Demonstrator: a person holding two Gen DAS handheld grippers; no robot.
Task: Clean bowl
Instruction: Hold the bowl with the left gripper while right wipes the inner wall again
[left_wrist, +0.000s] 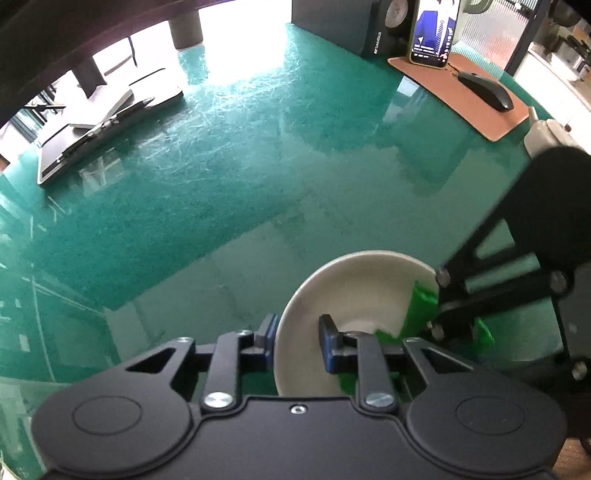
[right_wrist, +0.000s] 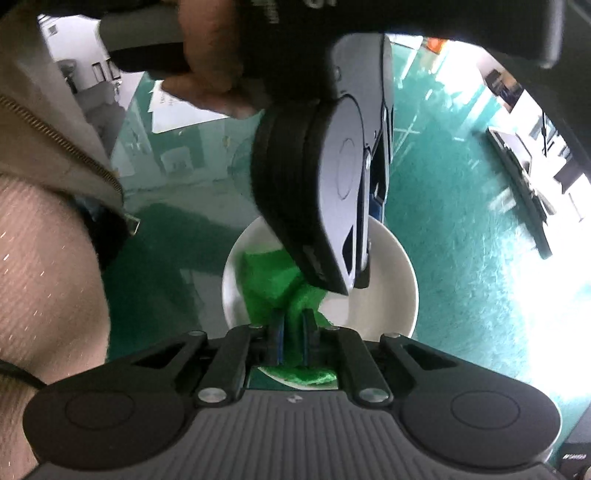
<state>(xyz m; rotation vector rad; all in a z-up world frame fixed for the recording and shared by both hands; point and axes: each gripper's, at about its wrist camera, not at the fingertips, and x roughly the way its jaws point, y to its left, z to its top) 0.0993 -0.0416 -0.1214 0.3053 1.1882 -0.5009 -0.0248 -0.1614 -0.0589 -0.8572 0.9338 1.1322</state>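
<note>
A white bowl (left_wrist: 354, 295) sits on the green glass table (left_wrist: 221, 206). My left gripper (left_wrist: 297, 341) is shut on the bowl's near rim, one finger outside, one inside. My right gripper (right_wrist: 293, 332) is shut on a green cloth (right_wrist: 273, 280) and presses it inside the bowl (right_wrist: 391, 280). In the left wrist view the cloth (left_wrist: 421, 306) lies against the bowl's right inner wall, with the right gripper's body coming in from the right. In the right wrist view the left gripper's body hangs over the bowl's far side.
A phone (left_wrist: 436, 33) stands on a brown mouse pad (left_wrist: 469, 99) with a black mouse (left_wrist: 487, 90) at the back right. A speaker (left_wrist: 354, 26) stands behind. A tablet and pens (left_wrist: 99, 125) lie at the left. Paper sheets (right_wrist: 177, 110) lie near the person.
</note>
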